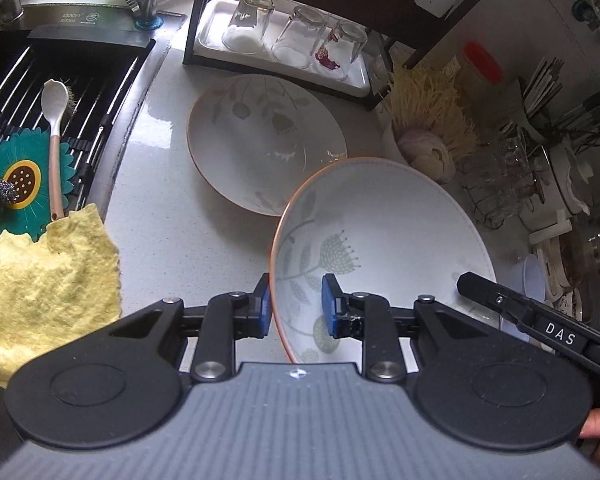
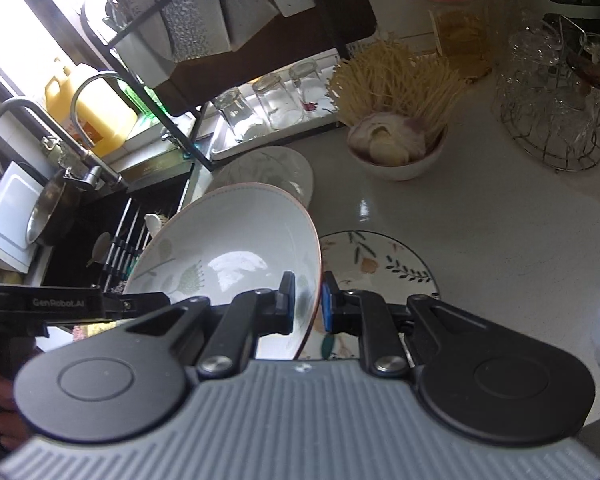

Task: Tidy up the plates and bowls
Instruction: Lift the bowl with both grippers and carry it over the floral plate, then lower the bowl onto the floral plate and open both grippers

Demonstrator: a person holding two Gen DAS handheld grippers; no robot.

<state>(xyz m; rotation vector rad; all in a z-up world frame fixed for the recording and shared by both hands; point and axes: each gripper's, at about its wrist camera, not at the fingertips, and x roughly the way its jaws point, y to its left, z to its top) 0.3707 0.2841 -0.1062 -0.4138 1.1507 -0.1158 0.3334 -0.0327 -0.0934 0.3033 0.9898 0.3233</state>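
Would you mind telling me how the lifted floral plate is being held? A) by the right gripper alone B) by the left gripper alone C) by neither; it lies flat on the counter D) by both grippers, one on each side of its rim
D: the left gripper and the right gripper each clamp the rim of the floral plate.

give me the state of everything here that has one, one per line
floral bowl: lifted, tilted, gripped at opposite rims
left hand-held gripper: shut on the bowl's left rim
right hand-held gripper: shut on the bowl's right rim
floral plate: flat on the counter, empty
three drinking glasses: upside down on the white tray
red-lidded jar: upright, closed
spoon: lying across the sink rack
patterned trivet: flat on the counter, partly under the bowl
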